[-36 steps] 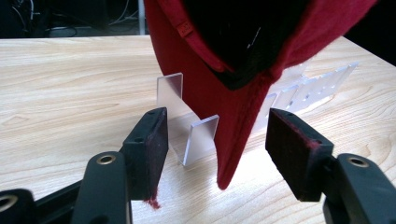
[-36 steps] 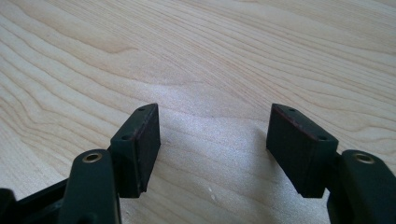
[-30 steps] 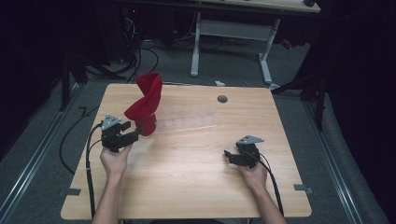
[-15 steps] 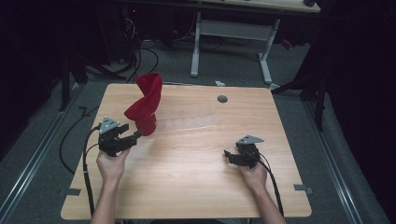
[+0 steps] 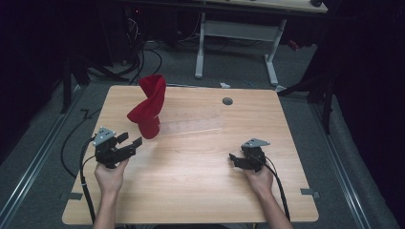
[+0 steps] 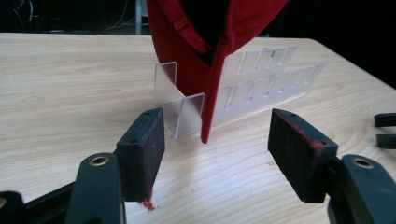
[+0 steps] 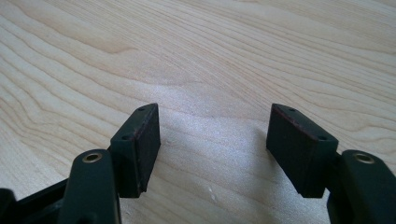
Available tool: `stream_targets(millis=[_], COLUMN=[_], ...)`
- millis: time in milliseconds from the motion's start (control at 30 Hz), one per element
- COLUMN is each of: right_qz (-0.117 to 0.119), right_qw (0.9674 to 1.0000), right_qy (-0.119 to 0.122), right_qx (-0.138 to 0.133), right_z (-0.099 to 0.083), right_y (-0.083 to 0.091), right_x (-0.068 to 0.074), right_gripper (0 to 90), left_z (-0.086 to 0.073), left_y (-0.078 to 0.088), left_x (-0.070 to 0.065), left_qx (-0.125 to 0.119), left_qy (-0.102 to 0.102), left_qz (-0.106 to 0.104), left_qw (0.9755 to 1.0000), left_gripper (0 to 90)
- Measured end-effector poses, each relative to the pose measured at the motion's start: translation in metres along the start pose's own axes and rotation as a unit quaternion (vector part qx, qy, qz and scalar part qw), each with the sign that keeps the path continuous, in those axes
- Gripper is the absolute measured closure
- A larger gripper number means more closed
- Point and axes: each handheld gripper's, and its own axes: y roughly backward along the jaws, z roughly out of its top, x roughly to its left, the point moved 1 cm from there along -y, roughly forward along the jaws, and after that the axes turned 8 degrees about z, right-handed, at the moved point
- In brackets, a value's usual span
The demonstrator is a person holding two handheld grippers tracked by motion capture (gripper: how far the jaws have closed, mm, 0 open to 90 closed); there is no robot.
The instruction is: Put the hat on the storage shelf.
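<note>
We see a red cap (image 5: 149, 106) standing propped on the near end of a clear slotted rack (image 5: 191, 126) that lies on the wooden worktop (image 5: 200, 191), toward its far left part. In the left gripper view the cap's (image 6: 205, 51) brim hangs down with its tip just above the wood, right beside the rack's (image 6: 243, 88) small upright end plates. The left gripper (image 5: 128, 145) sits just short of the cap on the near side, its jaws spread and pointing at the cap, with nothing pressed between them; the brim tip shows in the gap beyond the pads (image 6: 144, 154) without touching them. Bits of red fluff cling to the pads. The right gripper (image 5: 234, 159) rests low over the worktop at the right, well apart from the cap and rack, its jaws released and wide, with bare wood grain between them in the right gripper view (image 7: 212, 154). A cable trails from each gripper toward the near edge.
</note>
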Motion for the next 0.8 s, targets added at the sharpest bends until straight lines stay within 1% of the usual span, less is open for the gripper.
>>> stream_targets(millis=[67, 233, 333, 400, 467, 600, 700, 733, 800], right_qz=[0.0, 0.0, -0.001, -0.002, -0.002, -0.002, -0.002, -0.002, -0.002], right_qw=[1.0, 1.0, 1.0, 1.0, 1.0, 1.0, 1.0, 1.0, 1.0], right_qy=[0.0, 0.0, -0.001, -0.001, -0.001, 0.0, 0.0, 0.0, 0.0], right_qx=[0.0, 0.0, 0.0, -0.001, -0.001, -0.001, -0.001, -0.001, -0.001], right_z=[0.0, 0.0, 0.0, 0.0, 0.0, 0.0, 0.0, 0.0, 0.0], right_y=[0.0, 0.0, 0.0, 0.0, 0.0, 0.0, 0.0, 0.0, 0.0], right_x=[0.0, 0.0, 0.0, 0.0, 0.0, 0.0, 0.0, 0.0, 0.0], right_gripper=[35.3, 35.2, 35.2, 35.2, 35.2, 35.2, 35.2, 35.2, 35.2], left_z=[-0.002, -0.007, -0.011, -0.014, -0.018, -0.021, -0.025, -0.027, -0.032], left_y=[0.003, 0.008, 0.01, 0.01, 0.012, 0.013, 0.014, 0.014, 0.014], left_x=[-0.001, -0.002, -0.004, -0.005, -0.008, -0.011, -0.014, -0.015, -0.019], left_qx=[0.002, 0.005, 0.005, 0.01, 0.012, 0.014, 0.02, 0.023, 0.026], left_qy=[0.003, 0.0, 0.007, 0.006, 0.001, 0.003, 0.005, 0.003, -0.007], left_qz=[-0.003, -0.011, -0.013, -0.014, -0.017, -0.023, -0.026, -0.027, -0.03], left_qw=[1.0, 0.9999, 0.9999, 0.9998, 0.9998, 0.9996, 0.9995, 0.9993, 0.9992], left_gripper=[36.5, 36.4, 36.4, 36.3, 36.2, 35.8, 35.5, 35.3, 34.8])
